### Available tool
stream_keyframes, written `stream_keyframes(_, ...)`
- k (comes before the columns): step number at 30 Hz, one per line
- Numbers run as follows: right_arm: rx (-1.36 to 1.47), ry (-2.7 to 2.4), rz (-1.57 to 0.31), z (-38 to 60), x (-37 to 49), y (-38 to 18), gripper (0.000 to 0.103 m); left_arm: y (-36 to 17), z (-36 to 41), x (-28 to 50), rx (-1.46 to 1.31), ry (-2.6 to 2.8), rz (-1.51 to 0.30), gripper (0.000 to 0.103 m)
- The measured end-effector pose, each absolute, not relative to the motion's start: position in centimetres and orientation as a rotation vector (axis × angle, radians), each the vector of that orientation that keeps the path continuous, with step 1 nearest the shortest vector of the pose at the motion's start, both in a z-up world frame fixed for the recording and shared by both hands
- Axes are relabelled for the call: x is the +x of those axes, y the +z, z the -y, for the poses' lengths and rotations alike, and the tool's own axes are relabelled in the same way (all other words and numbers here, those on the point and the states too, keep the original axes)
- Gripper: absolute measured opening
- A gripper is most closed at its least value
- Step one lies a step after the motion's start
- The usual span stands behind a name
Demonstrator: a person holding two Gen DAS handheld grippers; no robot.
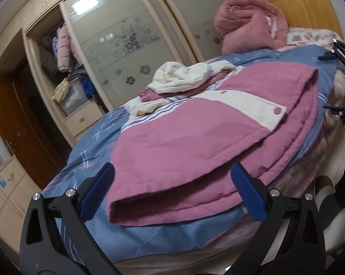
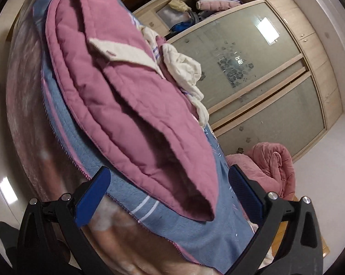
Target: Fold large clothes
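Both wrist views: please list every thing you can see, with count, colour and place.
Padded jacket: one, pink with cream placket and hood, spread on the bed.
Bed sheet: one, blue with stripes, under the jacket.
Rolled quilt: one, pink, at the yellow headboard.
Wardrobe: one, beige with frosted sliding doors, beyond the bed; clothes stacked inside.
Left gripper: black with blue pads, open at the jacket's hem.
Right gripper: same colours, open at the hem.

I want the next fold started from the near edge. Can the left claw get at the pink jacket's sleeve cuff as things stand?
Probably yes. The left claw is open, and the sleeve cuff of the pink jacket lies on the blue blanket right between its fingers, with nothing over it or in front of it.
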State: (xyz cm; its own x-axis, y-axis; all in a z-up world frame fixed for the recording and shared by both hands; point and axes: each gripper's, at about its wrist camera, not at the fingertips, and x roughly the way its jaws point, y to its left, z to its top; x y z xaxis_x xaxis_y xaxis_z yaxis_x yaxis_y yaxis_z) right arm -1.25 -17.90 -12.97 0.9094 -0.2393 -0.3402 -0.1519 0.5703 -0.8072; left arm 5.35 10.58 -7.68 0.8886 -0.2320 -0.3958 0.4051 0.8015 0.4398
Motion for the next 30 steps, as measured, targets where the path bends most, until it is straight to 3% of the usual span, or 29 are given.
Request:
stream_keyframes(18,-1.038,-0.125,-0.422,16.5,2.6,-14.1,0.102,-8.4,-8.7,4.7,0.556,-0.430,-0.353,0.101)
stream_keyframes(30,-0.629,-0.147,-0.402,17.6,5.4,-6.9,0.102,-11.2,-5.8,4.1,0.699,-0.525,-0.398,0.101)
